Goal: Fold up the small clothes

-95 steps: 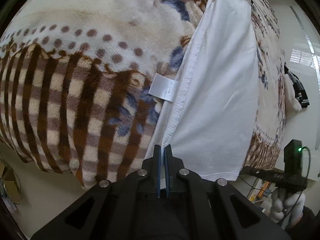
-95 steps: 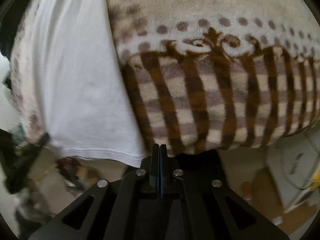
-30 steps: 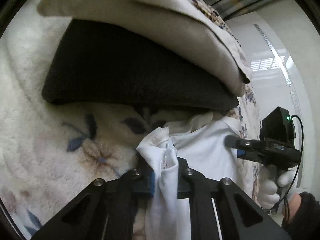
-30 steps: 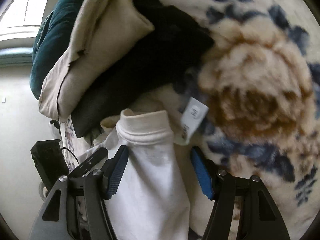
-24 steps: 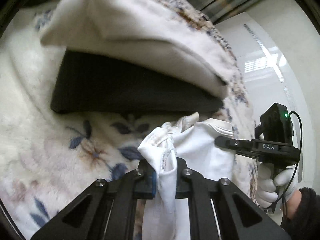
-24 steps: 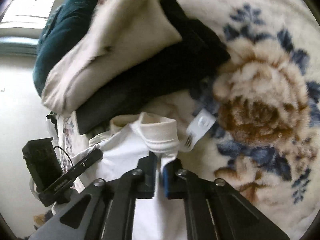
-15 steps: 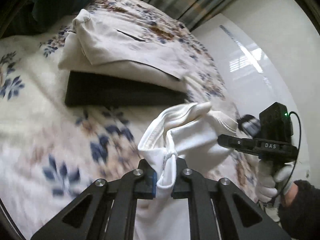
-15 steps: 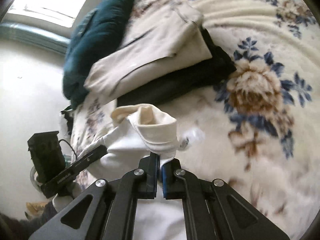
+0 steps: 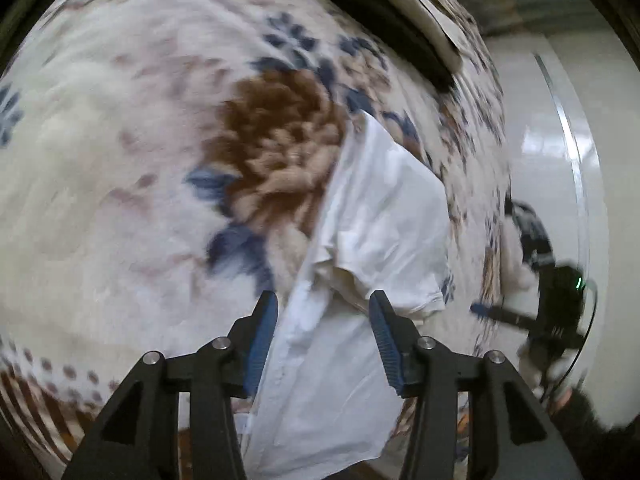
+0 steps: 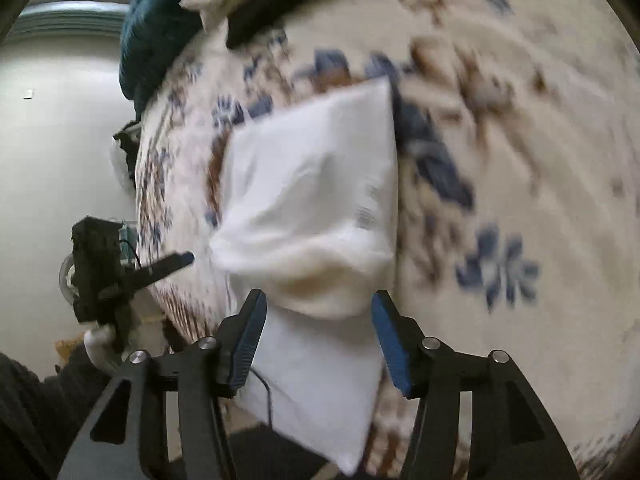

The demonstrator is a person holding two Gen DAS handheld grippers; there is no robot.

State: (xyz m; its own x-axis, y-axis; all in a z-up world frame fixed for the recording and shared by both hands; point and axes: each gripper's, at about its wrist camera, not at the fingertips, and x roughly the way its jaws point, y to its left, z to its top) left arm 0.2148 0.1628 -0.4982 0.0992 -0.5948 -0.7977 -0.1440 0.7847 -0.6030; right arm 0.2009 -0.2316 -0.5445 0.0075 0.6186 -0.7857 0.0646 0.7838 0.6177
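Note:
A white garment point(image 9: 380, 216) lies folded over on a fleecy floral blanket point(image 9: 120, 140), its near end hanging past the blanket's front edge. My left gripper point(image 9: 323, 308) is open, its jaws wide apart just above the garment's fold. My right gripper point(image 10: 318, 306) is open too, over the same white garment point(image 10: 312, 184), holding nothing. Each gripper shows at the side of the other's view, the right gripper point(image 9: 480, 310) at the right and the left gripper point(image 10: 188, 258) at the left.
A stack of folded clothes, black point(image 9: 392, 24) under beige point(image 9: 424, 4), sits at the far end of the blanket. A dark teal cushion point(image 10: 160, 20) lies behind it. White wall and floor point(image 9: 560, 160) lie beyond the blanket's side edge.
Both grippers were shut on the garment's collar end and lifting it half a second ago. Now both are open and the garment lies folded over on the blanket.

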